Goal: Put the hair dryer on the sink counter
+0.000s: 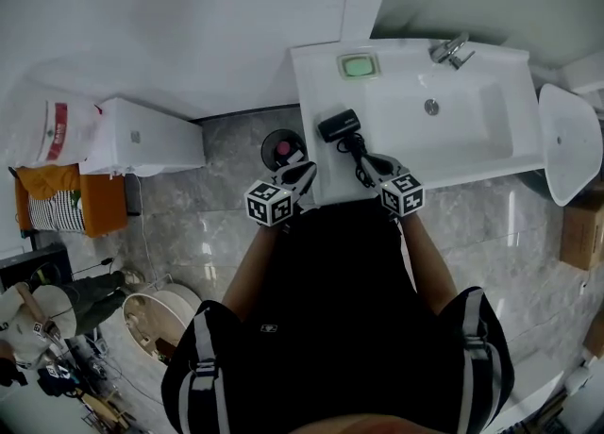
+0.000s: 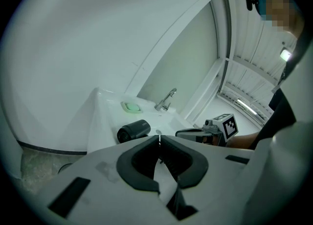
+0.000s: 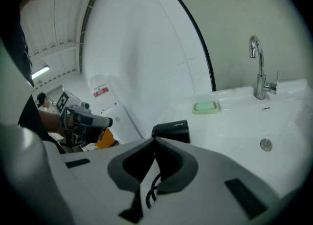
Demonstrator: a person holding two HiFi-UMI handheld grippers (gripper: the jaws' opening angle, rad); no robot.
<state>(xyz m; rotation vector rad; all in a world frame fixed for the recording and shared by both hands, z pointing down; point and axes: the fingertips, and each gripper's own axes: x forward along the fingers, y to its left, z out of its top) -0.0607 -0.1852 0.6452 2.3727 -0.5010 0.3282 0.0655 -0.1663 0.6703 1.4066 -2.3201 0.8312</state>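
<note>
Lying on its side on the white table (image 1: pixel 319 83), the black hair dryer (image 1: pixel 338 125) rests near the left edge, about midway between the back and front edges and just left of the basin (image 1: pixel 453 130). Its black cord (image 1: pixel 358 157) runs in loose curls from the body toward the front edge. Behind the dryer, close to the back-left corner, sits a soap dish (image 1: pixel 360 66) with a green bar in it, and the chrome faucet (image 1: pixel 453 50) stands at the back edge behind the basin.

The left tongs (image 1: pixel 304 174) hang at the front-left corner, right over the table's edge and apart from the dryer. Their dark pads meet at the tips with nothing caught between them.

The right tongs (image 1: pixel 371 162) are over the front edge, just beside the cord. Their tips are pressed together too and nothing is pinched at them. A loop of the cord shows through the gap behind the tips, and I cannot tell whether it touches the pads.

From the left tongs' own view the dryer (image 2: pixel 133 130) lies just beyond the closed tips (image 2: pixel 159 139). From the right tongs (image 3: pixel 155 141) it (image 3: pixel 172 130) sits right ahead.
</note>
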